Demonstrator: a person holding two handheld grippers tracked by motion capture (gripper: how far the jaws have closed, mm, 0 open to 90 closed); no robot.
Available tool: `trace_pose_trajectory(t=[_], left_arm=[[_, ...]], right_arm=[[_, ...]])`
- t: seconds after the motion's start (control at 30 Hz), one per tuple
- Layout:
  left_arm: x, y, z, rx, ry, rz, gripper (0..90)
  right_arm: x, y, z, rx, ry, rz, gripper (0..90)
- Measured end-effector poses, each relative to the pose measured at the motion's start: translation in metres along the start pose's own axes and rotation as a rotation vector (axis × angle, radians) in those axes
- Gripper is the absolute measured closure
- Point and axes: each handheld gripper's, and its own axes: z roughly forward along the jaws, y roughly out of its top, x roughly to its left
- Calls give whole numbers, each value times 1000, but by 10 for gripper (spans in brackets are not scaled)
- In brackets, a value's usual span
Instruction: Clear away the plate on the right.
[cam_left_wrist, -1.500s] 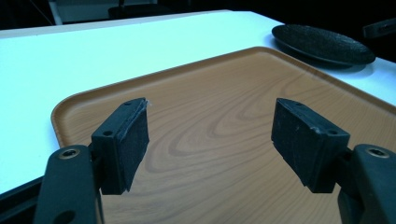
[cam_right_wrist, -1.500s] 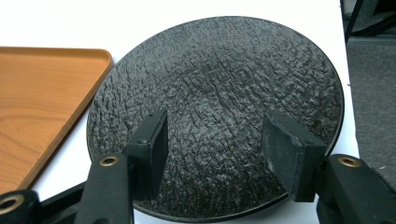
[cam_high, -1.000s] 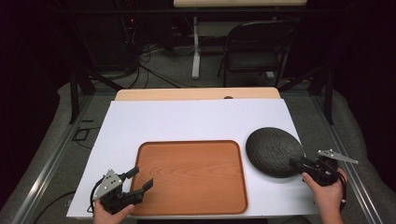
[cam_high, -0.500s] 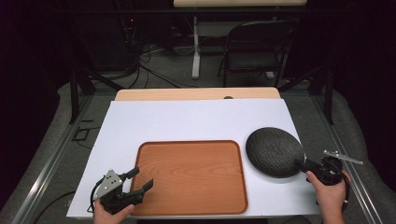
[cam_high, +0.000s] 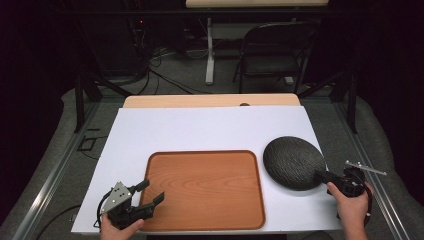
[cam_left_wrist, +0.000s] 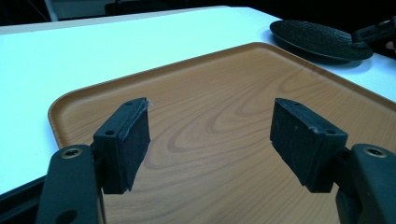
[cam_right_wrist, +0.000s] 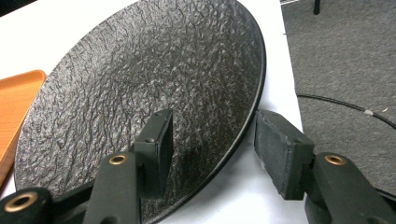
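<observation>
1. High view: your right gripper sits at the near right rim of the black plate, which lies flat on the white table cover, just right of the wooden tray and apart from it.
2. In the right gripper view your jaws stand apart, straddling the plate's rim: one pad over the top face, the other outside the edge, with a gap on both sides. I judge the grasp set up but not yet closed.
3. Your left gripper hovers over the tray's near left corner with its jaws spread wide and nothing between them; the left gripper view shows bare tray between the pads.
4. Progress, as I read it: the plate is not lifted and the tray is empty. If the plate is meant for the tray, closing, lifting, carrying left and setting down all remain.
5. The plate is round, shallow and thin-edged, matte black with a rough, crinkled, stone-like surface. That texture should give your pads some bite, but the thin rim offers little depth.
6. The tray is a rounded rectangle with a low raised lip, smooth, with a wood-grain finish; the table cover is plain and smooth.
</observation>
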Motion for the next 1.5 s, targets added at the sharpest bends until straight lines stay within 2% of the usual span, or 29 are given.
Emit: trace_pose_trajectory(t=[0.43,0.47,0.5,0.57,0.63,0.67,0.77,1.17,1.33,1.4,1.5], left_arm=[[0,0,0,4,1,0,287],[0,0,0,4,1,1,287],[0,0,0,4,-2,0,287],[0,0,0,5,-1,3,287],[0,0,1,7,2,2,287],[0,0,1,7,2,3,287],[0,0,1,6,3,1,288],[0,0,1,10,-1,-1,289],[1,0,1,11,-2,0,289],[1,0,1,10,-2,0,289],[1,0,2,9,-5,-2,289]], right_arm=[[-3,-1,6,7,30,13,471],[-2,-1,6,7,33,36,471],[-3,-1,6,4,35,24,473],[-3,0,7,5,35,31,481],[-5,1,8,3,42,44,496],[-6,1,9,-2,48,67,510],[-8,1,9,-2,52,70,522],[-8,1,9,-3,31,74,578],[-10,0,9,-16,35,91,609],[-11,-1,9,-19,51,124,623],[-12,-1,10,-25,58,138,632]])
